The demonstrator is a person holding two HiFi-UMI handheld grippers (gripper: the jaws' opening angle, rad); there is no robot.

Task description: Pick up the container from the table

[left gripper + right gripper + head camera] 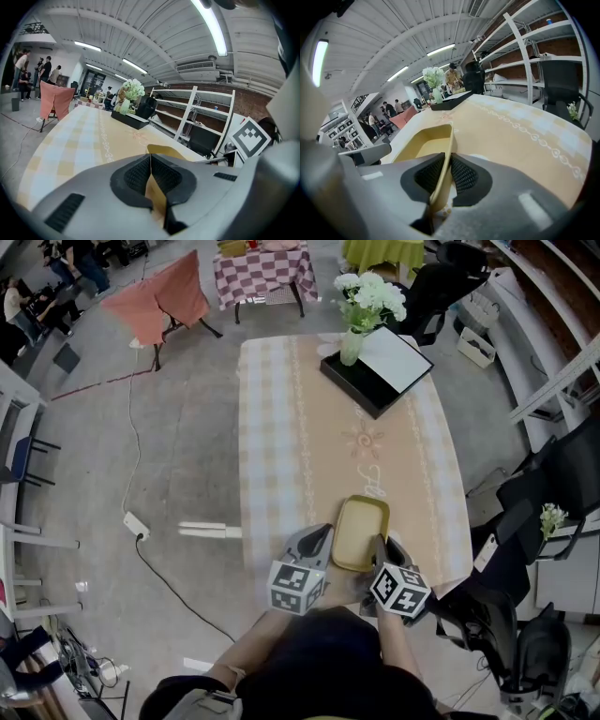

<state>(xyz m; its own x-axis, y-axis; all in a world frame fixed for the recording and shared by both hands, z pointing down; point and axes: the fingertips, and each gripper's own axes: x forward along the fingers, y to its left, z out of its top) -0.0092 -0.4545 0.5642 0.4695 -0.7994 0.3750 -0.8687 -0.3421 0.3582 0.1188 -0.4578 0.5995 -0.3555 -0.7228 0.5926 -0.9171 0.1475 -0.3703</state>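
Both tools clamped on the yellow container at the near edge of the surface

The shallow, rectangular yellow plastic container (361,529) lies on the cloth-covered surface (281,427), a beige checked cloth, close to the person. The left tool (150,158) has its ribbed black pads pressed together on the container's thin left wall, and the right tool (449,159) pinches the right wall the same way. The container sits between the two. Well apart, at the far end, stand a vase of white flowers (368,302) and a black tray (367,388).
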